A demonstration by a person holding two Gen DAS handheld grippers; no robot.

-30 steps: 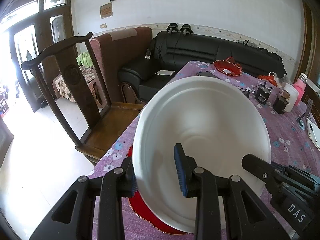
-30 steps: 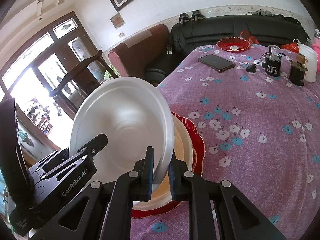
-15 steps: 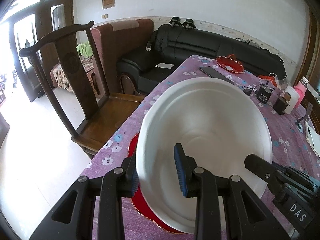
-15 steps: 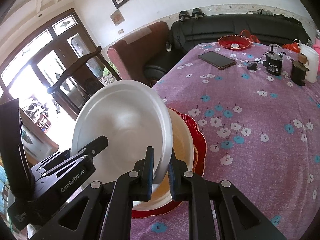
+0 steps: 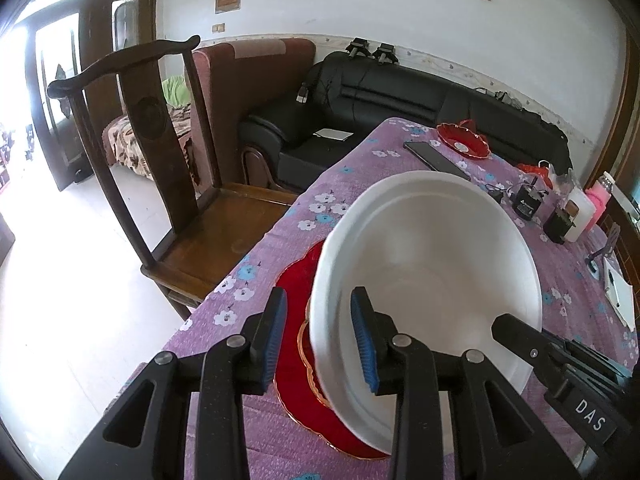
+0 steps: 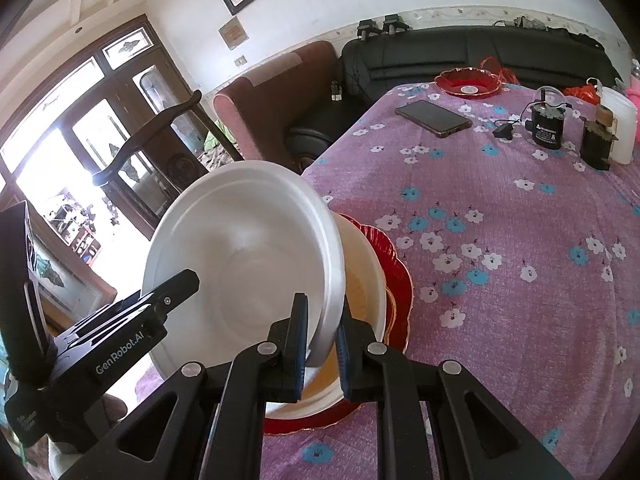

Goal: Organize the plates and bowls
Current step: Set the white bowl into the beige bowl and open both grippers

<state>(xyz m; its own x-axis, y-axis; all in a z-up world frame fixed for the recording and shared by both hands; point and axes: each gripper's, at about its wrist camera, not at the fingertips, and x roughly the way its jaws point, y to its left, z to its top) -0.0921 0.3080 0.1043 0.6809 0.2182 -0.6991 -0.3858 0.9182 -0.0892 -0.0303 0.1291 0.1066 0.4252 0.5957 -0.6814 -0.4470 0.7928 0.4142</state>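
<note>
Left gripper [image 5: 318, 336]: black two-finger tool with blue pads, jaws just opened further. They straddle the rim of the large white round bowl [image 5: 432, 264]; the outer pad stands clear of the rim. Whether the inner pad touches the wall, I cannot tell.

Right gripper [image 6: 322, 338]: jaws pinched tight on the bowl's opposite rim.

The bowl is tilted on edge, its mouth facing the left wrist camera. It leans over a cream shallow bowl [image 6: 366, 280] nested on a red scalloped glass plate [image 6: 396, 276], near the corner of the table in purple flowered cloth [image 6: 500, 208].
</note>
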